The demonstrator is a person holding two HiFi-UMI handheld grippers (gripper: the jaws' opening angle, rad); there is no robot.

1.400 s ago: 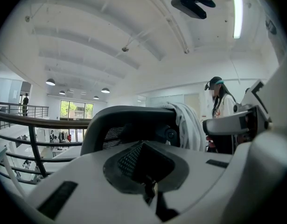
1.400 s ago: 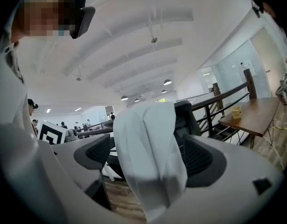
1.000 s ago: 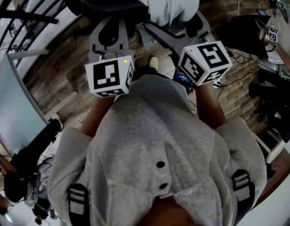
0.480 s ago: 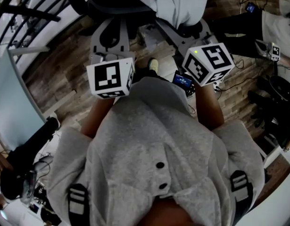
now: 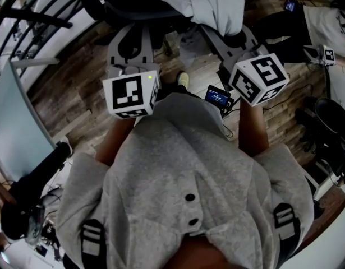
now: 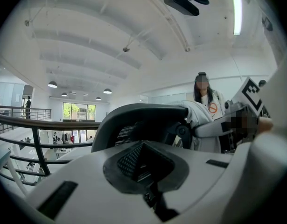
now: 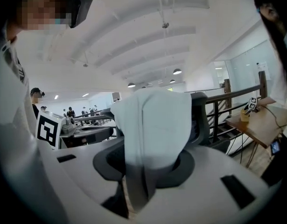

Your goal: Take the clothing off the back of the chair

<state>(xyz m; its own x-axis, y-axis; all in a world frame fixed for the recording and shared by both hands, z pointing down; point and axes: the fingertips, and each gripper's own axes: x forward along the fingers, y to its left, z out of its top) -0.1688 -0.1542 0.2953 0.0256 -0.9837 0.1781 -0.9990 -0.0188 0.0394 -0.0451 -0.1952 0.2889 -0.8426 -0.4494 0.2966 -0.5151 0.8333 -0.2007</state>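
**L side.** Left tool (image 6: 144, 160): jaws pressed together, nothing betw. them. It hangs short of the dark grey mesh-backed office chair (image 6: 134, 120) and touches neither chair nor cloth. Its black-and-white marker cube (image 5: 131, 93) sits at left in the head view.

**Centre.** The pale grey-blue fabric garment (image 7: 155, 125) is draped over the top edge of the chair back. From the left gripper view it lies toward the right end, w/ a fold hanging down on my side. It is not yet off the chair.

**R side.** Right tool (image 7: 139, 185): jaws have just been closing, and the hanging fold runs down betw. them. The right gripper view shows the cloth bunched and narrowed at the throat, so I read the tool as pinching the garment.
- Meaning for task: grasp looks made, removal not begun.
- Next step, in my judgement: lift up and back toward me so the cloth clears the top edge.
- Risk: a thin pinch slipping, or fabric snagging on the chair frame.

**Markings.**
- Both cubes carry square coded patterns, no letters.
- Small lit screen (image 5: 217, 97) beside the right cube (image 5: 259, 77): text too small to read.
- Bystander's white top (image 6: 211, 107): a red ring emblem, no legible wording.
- No brand visible on chair or garment.
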